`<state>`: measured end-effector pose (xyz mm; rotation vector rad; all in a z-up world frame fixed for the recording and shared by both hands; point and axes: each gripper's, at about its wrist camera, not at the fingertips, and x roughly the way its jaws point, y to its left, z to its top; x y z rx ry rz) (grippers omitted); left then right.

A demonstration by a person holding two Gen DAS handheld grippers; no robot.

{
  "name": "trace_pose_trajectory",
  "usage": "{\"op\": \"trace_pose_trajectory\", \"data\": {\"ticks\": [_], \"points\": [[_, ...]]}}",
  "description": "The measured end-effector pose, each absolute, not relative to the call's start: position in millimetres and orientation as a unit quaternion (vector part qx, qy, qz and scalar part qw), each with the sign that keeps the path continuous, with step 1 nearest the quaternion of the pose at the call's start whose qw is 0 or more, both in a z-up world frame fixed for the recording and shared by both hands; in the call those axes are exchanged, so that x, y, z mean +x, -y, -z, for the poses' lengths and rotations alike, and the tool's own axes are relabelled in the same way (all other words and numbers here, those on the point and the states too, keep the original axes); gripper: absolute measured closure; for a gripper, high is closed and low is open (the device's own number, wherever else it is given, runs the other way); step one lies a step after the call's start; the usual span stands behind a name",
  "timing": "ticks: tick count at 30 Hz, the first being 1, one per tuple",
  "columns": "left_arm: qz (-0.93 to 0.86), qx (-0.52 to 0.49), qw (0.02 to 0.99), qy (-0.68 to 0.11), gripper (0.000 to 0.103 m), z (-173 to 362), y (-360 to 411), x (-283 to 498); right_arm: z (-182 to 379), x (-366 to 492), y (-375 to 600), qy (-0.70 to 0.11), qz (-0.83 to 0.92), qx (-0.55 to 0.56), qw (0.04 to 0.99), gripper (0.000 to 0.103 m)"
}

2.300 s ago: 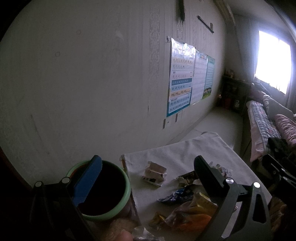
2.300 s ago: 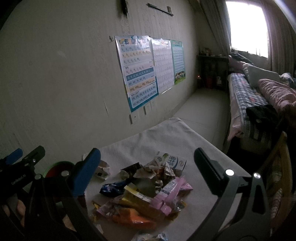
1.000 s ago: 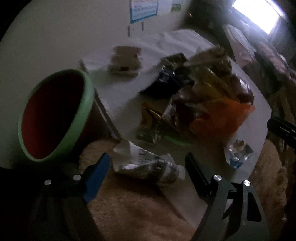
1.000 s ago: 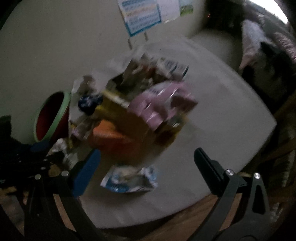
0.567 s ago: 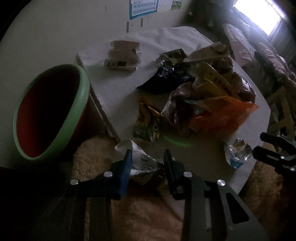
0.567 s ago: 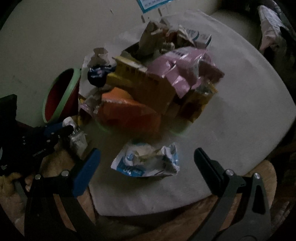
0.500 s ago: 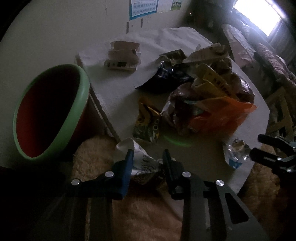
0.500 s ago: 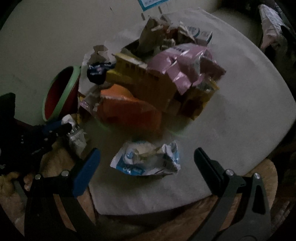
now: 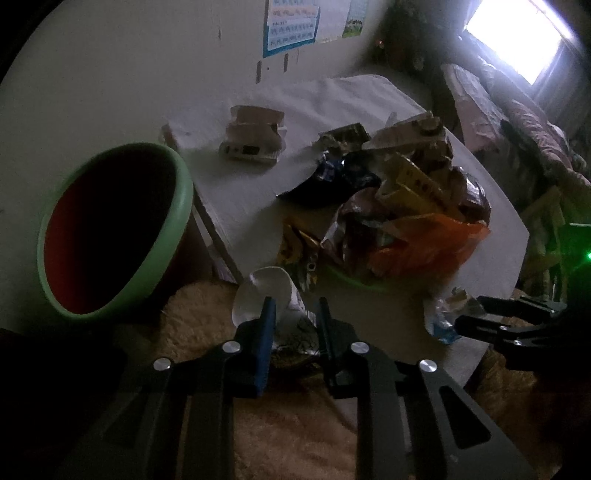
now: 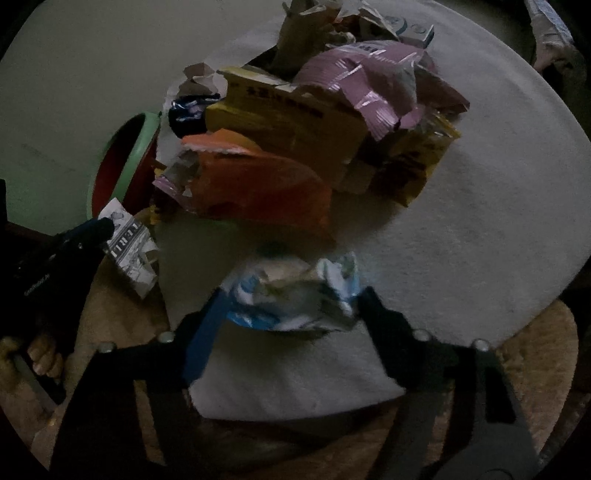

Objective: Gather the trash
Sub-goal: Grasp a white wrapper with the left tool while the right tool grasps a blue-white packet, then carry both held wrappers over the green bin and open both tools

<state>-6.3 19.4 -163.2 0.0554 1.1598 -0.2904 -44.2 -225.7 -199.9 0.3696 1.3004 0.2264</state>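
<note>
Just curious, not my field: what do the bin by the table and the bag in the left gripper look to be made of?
Bin: likely smooth moulded plastic, matte green rim, red inside. Crumpled white bag in the left gripper: probably thin printed film or paper; it creases sharply.

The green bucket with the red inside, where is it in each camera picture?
Left wrist view: the green bucket fills the left side, beside the table.
Right wrist view: only a sliver of it shows at the left, behind the trash.
Shared landmark: the orange wrapper.

Dim room: pale wall [image 9: 122, 62] with posters [image 9: 291, 26], bright window [image 9: 517, 40] above a bed [image 9: 517, 122], shaggy tan rug [image 9: 295, 435] below.
</note>
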Motion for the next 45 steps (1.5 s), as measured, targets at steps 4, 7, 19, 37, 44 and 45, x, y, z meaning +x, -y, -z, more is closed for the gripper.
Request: {"op": "trace_pose_trajectory", "data": {"ticks": [4, 7, 19, 37, 44, 45], "points": [[0.135, 0.025, 0.831, -0.539, 0.083, 160.0, -20.9, -6.8, 198.1, -46.4, 229.1, -0.594, -0.108, 0.182, 0.776, 0.072], [0.127, 0.021, 0.836, -0.534, 0.083, 156.6, -24.2, -6.1, 194.5, -48.4, 229.7, -0.59, -0.114, 0.185, 0.777, 0.085], [0.102, 0.005, 0.861, -0.498, 0.083, 131.7, -43.8, -1.7, 143.5, -55.9, 217.2, -0.537, -0.171, 0.174, 0.808, 0.087], [-0.042, -0.049, 0.893, -0.446, 0.083, 117.9, -162.1, 31.2, 93.1, 40.9, 112.4, -0.47, -0.236, 0.113, 0.843, 0.087], [-0.068, -0.076, 0.891, -0.443, 0.083, 125.0, -195.4, 30.8, 106.0, 92.0, 31.5, -0.486, -0.26, 0.052, 0.832, 0.087], [-0.074, -0.081, 0.891, -0.44, 0.083, 125.0, -202.1, 30.0, 108.3, 97.5, 19.6, -0.491, -0.265, 0.045, 0.829, 0.087]]}}
